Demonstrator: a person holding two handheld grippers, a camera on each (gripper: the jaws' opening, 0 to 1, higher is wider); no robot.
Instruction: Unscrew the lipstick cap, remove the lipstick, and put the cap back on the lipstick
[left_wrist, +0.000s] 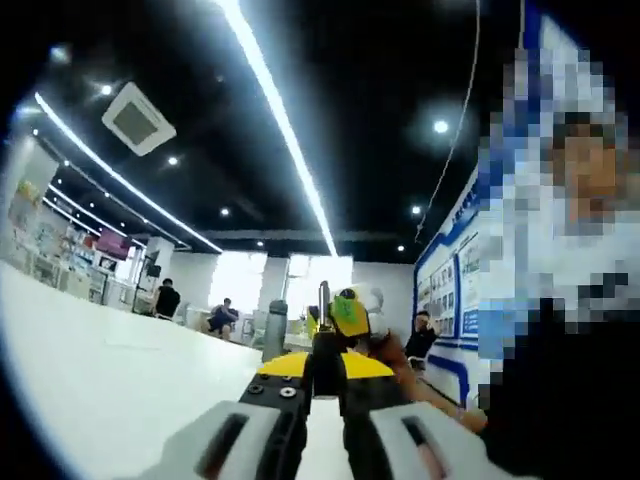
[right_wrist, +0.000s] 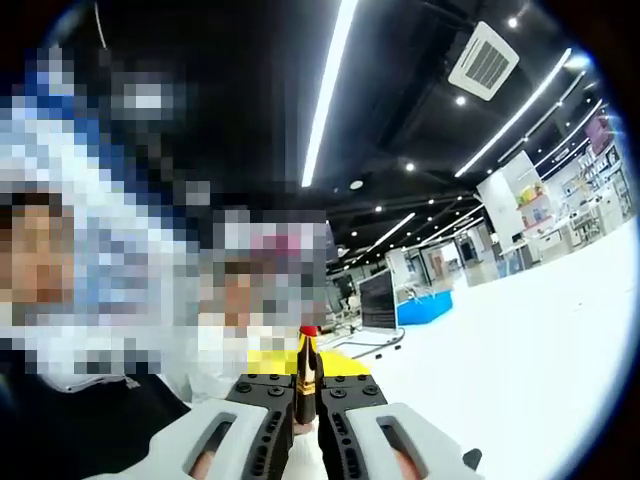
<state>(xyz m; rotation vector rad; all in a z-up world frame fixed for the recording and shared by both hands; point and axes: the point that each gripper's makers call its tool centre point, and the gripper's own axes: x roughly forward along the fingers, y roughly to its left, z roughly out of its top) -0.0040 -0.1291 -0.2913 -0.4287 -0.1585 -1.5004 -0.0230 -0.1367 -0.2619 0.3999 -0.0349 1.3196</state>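
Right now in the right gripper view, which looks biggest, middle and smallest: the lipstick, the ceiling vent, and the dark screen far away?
As they look:
1. Ceiling vent, largest.
2. Lipstick and dark screen, too close to rank.
The lipstick sits right by the camera in the right hand-held gripper, so it only looks large.

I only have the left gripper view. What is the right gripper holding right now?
Observer: The right gripper is shut on the lipstick, a dark tube with a gold band.
Operator: My jaws pinch a dark cap. Is the red stick bare?
Observer: Yes, the red tip shows uncovered at the top.
Operator: Anything beyond it?
Observer: A white tabletop stretches off to the right.
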